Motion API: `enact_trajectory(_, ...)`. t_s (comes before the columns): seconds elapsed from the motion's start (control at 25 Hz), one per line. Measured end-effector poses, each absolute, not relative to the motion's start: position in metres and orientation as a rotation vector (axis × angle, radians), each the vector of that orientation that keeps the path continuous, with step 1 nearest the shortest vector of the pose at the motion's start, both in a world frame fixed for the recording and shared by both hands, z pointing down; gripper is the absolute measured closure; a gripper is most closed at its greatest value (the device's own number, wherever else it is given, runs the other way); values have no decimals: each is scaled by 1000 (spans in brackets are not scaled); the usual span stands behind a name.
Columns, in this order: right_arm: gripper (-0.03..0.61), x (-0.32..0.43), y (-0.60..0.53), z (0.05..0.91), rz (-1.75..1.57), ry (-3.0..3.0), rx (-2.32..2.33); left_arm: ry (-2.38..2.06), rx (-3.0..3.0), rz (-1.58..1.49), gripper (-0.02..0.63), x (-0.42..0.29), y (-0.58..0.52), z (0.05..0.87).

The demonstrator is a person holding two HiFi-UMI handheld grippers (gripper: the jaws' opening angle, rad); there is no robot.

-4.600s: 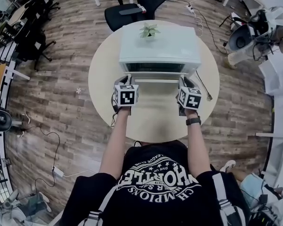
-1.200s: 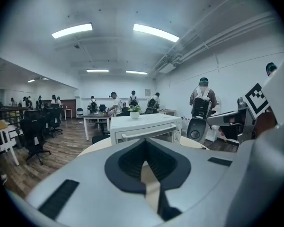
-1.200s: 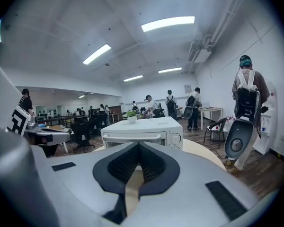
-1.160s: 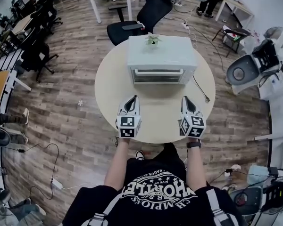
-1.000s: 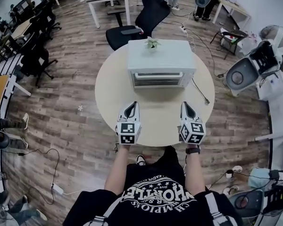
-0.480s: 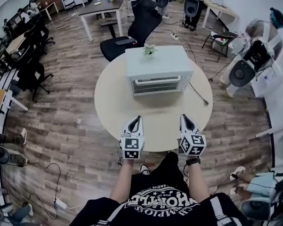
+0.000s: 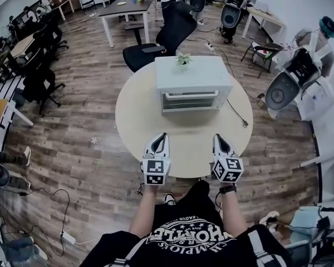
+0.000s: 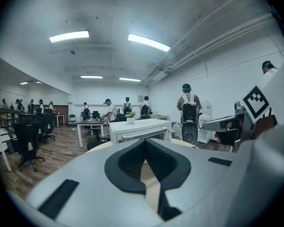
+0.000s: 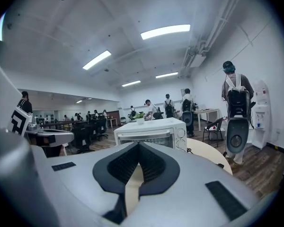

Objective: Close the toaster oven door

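A round pale desk (image 7: 133,115) stands on a wood-plank floor (image 7: 83,121) in a wide office with rows of dark chairs and further tables. The toaster oven (image 7: 192,82) sits on the far half of the desk. Its door is shut flat against the front with the handle bar across the top, and a small potted plant (image 7: 183,58) stands on its roof. A black office chair (image 7: 167,32) is just behind the desk, and a dark cable (image 7: 237,113) trails from the oven's right side toward the desk's edge. Only bare desk top lies between the grippers and the oven. The left gripper (image 7: 162,136) and the right gripper (image 7: 217,137) hover over the near edge, well apart from the oven, each with its jaws together and nothing between them. Earlier the door hung open and both grippers were right at the oven's front; now the door is closed and they are back near the person's body
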State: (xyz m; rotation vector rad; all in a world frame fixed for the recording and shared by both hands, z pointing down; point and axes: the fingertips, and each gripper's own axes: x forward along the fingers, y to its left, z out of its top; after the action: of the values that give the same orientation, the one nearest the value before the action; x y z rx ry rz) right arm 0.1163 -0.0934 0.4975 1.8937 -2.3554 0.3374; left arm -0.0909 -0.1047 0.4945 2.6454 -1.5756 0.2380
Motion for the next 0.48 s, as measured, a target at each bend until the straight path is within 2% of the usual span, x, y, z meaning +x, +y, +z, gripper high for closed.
enact_trajectory(0.48, 557, 100, -102, 491, 287, -2404, 1833, -1608, 2628, 192, 595, -96, -107, 492)
